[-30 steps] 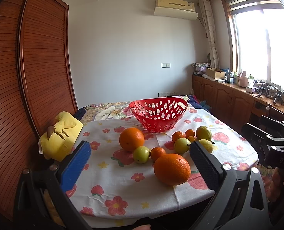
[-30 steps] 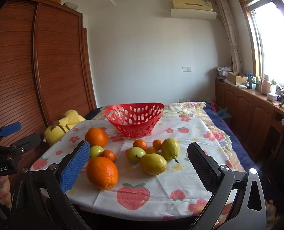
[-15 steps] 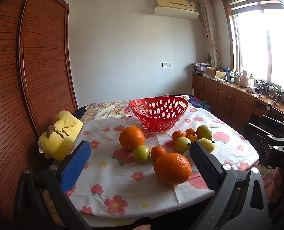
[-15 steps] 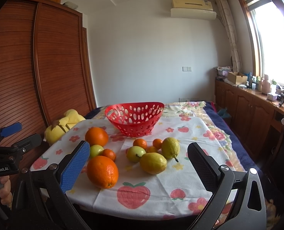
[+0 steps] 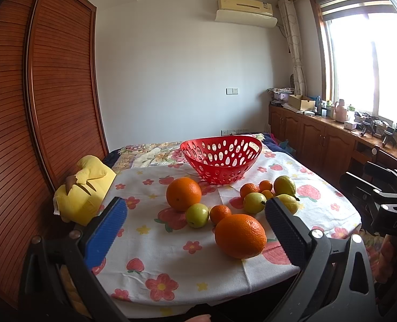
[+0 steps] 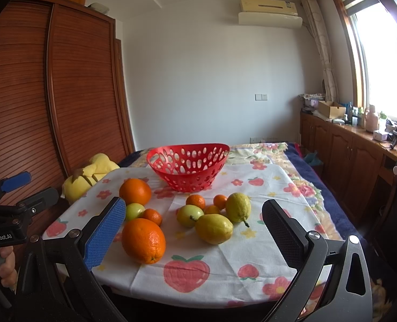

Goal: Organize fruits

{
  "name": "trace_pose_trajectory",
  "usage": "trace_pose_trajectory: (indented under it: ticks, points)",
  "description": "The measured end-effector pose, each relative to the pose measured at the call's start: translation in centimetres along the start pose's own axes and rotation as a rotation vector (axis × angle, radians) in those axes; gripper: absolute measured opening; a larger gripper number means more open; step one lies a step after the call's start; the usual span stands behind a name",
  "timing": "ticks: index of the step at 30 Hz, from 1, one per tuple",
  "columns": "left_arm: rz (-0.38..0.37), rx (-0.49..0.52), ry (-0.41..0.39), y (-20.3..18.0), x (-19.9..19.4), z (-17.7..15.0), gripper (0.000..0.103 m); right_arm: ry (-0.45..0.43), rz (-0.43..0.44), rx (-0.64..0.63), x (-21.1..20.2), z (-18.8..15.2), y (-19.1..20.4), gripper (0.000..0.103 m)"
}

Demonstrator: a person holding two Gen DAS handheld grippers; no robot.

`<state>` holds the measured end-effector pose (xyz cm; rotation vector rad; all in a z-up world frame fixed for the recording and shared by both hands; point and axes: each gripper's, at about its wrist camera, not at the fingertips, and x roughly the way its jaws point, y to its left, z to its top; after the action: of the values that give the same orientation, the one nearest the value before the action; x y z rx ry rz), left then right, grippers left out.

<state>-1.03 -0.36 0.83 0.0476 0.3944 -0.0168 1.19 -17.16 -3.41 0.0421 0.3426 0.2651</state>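
Note:
A red perforated basket (image 5: 221, 159) (image 6: 188, 165) stands empty at the back of the table. In front of it lie two big oranges, one near (image 5: 240, 235) (image 6: 143, 240) and one far (image 5: 183, 193) (image 6: 135, 191), plus two yellow lemons (image 6: 214, 228) (image 6: 238, 207), green round fruits (image 5: 197, 215) (image 6: 189, 215) and several small tangerines (image 5: 220, 213) (image 6: 195, 201). My left gripper (image 5: 195, 226) hangs open before the table's front edge, empty. My right gripper (image 6: 193, 225) is likewise open and empty, level with the near fruit.
A yellow plush toy (image 5: 84, 187) (image 6: 91, 175) lies at the table's left edge by a wooden slatted wardrobe (image 5: 37, 107). The flowered tablecloth (image 5: 155, 244) covers the table. Low wooden cabinets (image 6: 353, 153) with clutter run under the window on the right.

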Motion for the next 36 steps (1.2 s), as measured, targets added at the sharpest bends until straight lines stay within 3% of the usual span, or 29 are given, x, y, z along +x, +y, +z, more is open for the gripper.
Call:
trace_pose_trajectory:
  ticks: [19, 30, 36]
  points:
    - [-0.018, -0.003, -0.007, -0.1, -0.6, 0.3, 0.103, -0.007, 0.003, 0.000, -0.5, 0.3, 0.1, 0.103]
    - [-0.026, -0.004, 0.050, 0.0, 1.2, -1.0, 0.103, 0.020, 0.002, 0.001, 0.4, -0.5, -0.2, 0.103]
    - [-0.069, -0.021, 0.111, 0.2, 3.3, -2.6, 0.103, 0.058, 0.012, -0.005, 2.0, -1.8, -0.7, 0.103]
